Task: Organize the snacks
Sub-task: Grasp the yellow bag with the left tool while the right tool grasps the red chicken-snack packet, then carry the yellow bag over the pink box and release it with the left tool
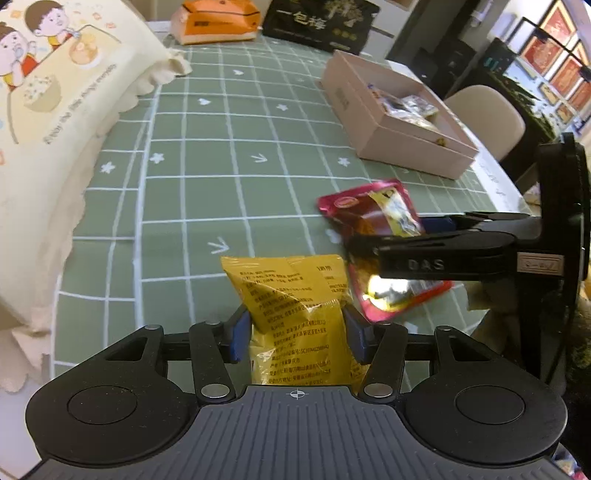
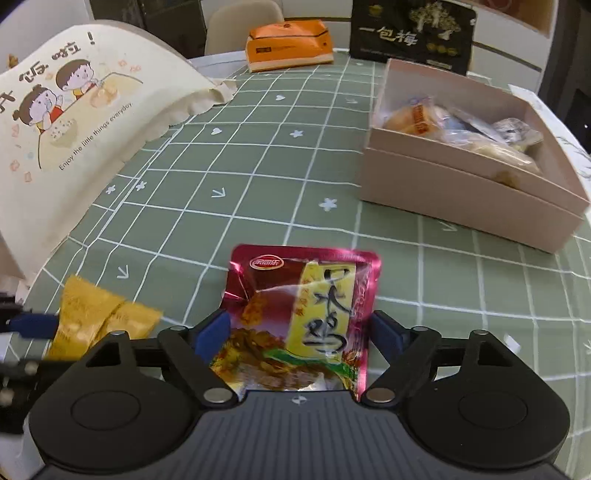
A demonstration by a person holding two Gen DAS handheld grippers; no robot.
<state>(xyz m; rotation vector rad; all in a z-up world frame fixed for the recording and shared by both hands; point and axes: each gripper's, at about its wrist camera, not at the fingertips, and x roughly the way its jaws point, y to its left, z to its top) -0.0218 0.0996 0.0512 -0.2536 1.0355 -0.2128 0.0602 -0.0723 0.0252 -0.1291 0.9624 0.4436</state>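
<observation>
My left gripper is shut on a yellow snack packet, held above the green checked tablecloth. My right gripper is shut on a red snack packet. In the left wrist view the right gripper reaches in from the right with the red packet. In the right wrist view the yellow packet shows at lower left. An open pink box holding several wrapped snacks stands at the right; it also shows in the left wrist view.
A cream cartoon-printed bag lies at the left. An orange package and a black package stand at the far table edge. A beige chair is beyond the table.
</observation>
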